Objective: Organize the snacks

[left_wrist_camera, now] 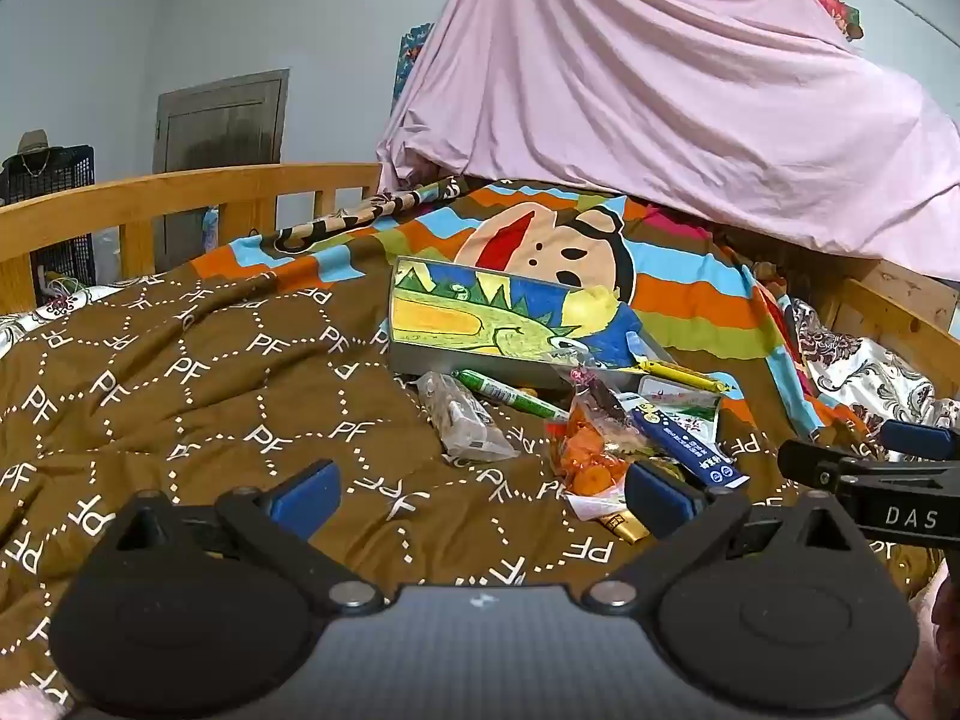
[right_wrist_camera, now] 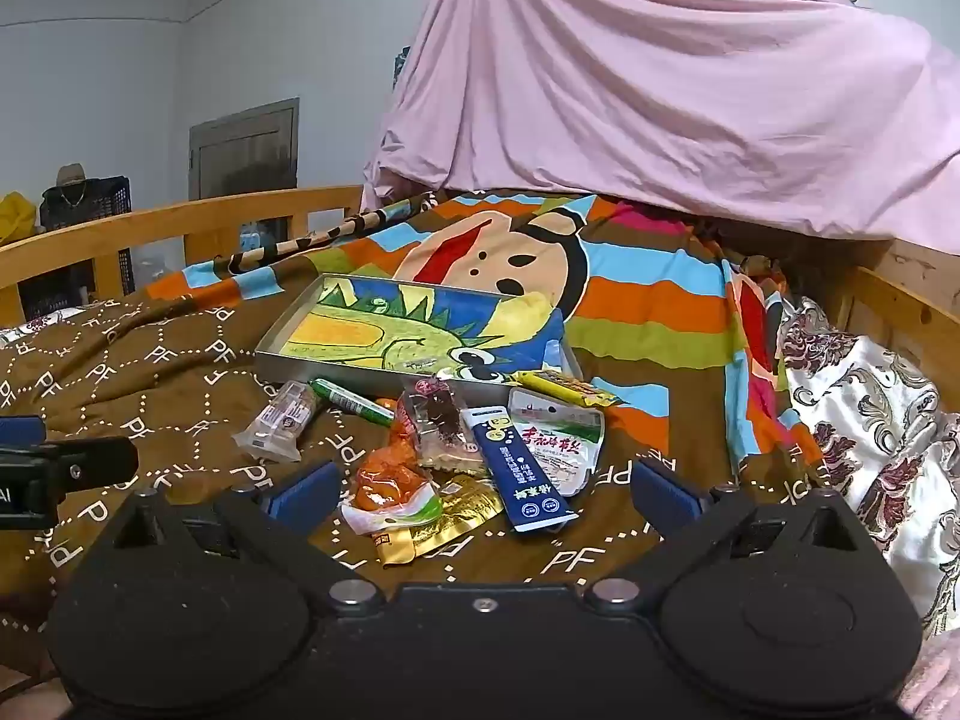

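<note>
One tray point(right_wrist_camera: 282, 343) at 12 o'clock; roughly eight snack packets point(right_wrist_camera: 528, 462) heaped before it. Left gripper point(left_wrist_camera: 480, 495) and right gripper point(right_wrist_camera: 480, 489): fingers spread, empty.

Pale blue walls point(left_wrist_camera: 240, 6) are seen behind a wooden bed rail point(left_wrist_camera: 180, 186). A grey door point(right_wrist_camera: 246, 144) is set in the far wall. A pink sheet point(right_wrist_camera: 660, 90) is draped at the bed's far edge.

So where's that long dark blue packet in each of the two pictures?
Left wrist view: the blue packet lies right of centre, slanting across the orange snack bag, near the right blue finger.
Right wrist view: the blue packet lies just right of centre, pointing toward the camera, between the two fingers.
Shared landmark: the tray with the dragon drawing sits just behind the snack pile in both.
</note>
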A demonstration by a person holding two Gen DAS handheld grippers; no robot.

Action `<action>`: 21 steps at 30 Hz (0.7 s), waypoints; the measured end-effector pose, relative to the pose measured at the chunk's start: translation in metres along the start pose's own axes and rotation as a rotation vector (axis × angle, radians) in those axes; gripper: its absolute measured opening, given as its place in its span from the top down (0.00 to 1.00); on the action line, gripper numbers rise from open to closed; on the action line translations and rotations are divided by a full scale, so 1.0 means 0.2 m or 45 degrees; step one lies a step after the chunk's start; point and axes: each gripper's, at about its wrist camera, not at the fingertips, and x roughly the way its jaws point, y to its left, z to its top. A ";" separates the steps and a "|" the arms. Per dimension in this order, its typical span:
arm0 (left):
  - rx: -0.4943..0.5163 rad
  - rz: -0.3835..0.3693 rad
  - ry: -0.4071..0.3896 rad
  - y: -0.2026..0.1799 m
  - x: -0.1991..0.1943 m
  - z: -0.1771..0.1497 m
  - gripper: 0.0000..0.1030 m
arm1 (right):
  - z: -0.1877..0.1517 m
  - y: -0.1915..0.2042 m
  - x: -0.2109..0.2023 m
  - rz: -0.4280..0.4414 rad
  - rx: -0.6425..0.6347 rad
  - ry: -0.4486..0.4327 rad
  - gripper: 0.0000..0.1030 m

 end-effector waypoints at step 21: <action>-0.002 0.000 0.004 0.00 0.00 0.00 0.00 | 0.00 0.01 0.00 0.001 0.001 0.002 0.00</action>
